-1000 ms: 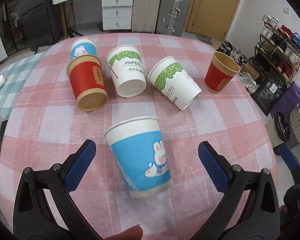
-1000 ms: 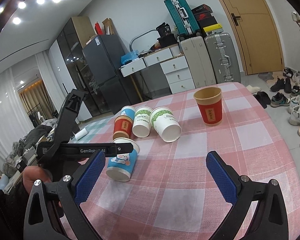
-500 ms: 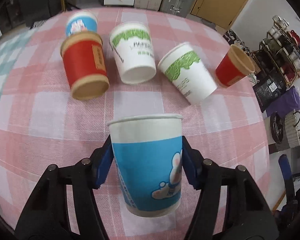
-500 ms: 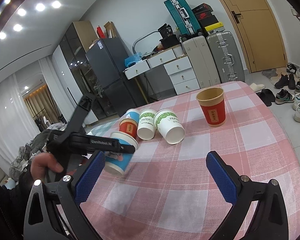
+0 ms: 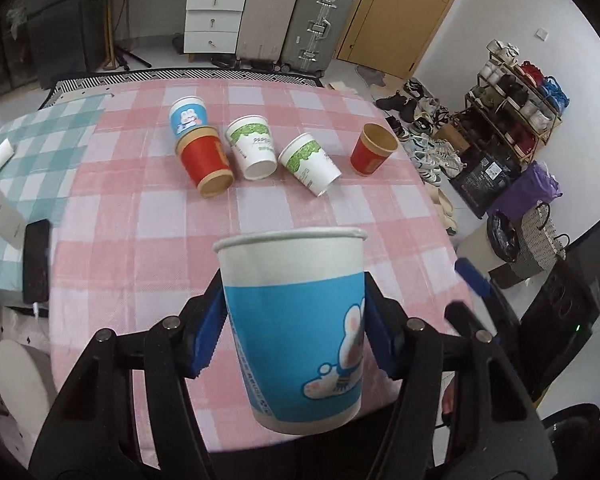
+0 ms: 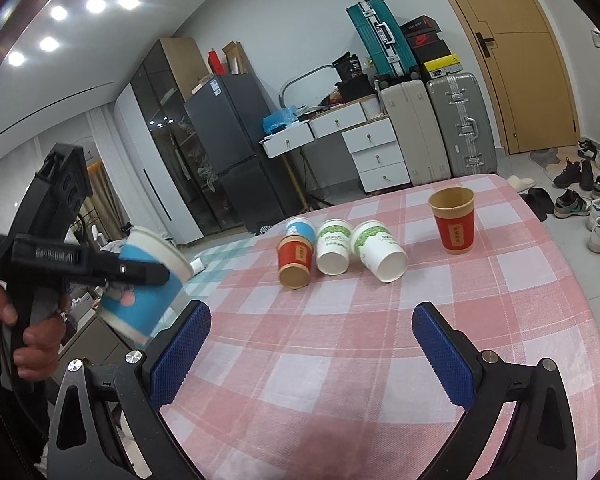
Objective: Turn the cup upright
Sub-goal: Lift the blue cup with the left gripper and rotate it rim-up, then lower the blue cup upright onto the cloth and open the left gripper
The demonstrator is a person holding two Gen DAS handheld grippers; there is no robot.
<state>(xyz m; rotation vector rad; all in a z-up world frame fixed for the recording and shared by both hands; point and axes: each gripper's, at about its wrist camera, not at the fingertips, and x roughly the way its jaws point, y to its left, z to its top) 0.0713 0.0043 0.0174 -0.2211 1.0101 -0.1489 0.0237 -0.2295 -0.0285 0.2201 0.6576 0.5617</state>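
Note:
My left gripper (image 5: 294,338) is shut on a blue-and-white rabbit paper cup (image 5: 300,328) and holds it well above the pink checked table (image 5: 140,216), rim away from me. The same cup (image 6: 148,280) shows in the right wrist view at the left, tilted in the left gripper (image 6: 156,276). My right gripper (image 6: 310,344) is open and empty above the near part of the table. Lying on their sides at the far part are a red cup (image 5: 206,162), two green-printed white cups (image 5: 254,146) (image 5: 310,164) and another blue cup (image 5: 186,116).
A red cup (image 5: 372,150) stands upright at the far right of the table. A teal checked cloth (image 5: 28,152) with a phone (image 5: 36,256) lies left. Suitcases (image 5: 312,20), drawers and a shoe rack (image 5: 512,112) stand beyond the table.
My left gripper closed on the blue rabbit cup and lifted it off the table, pulling back and up. The right gripper stayed open and nearly still.

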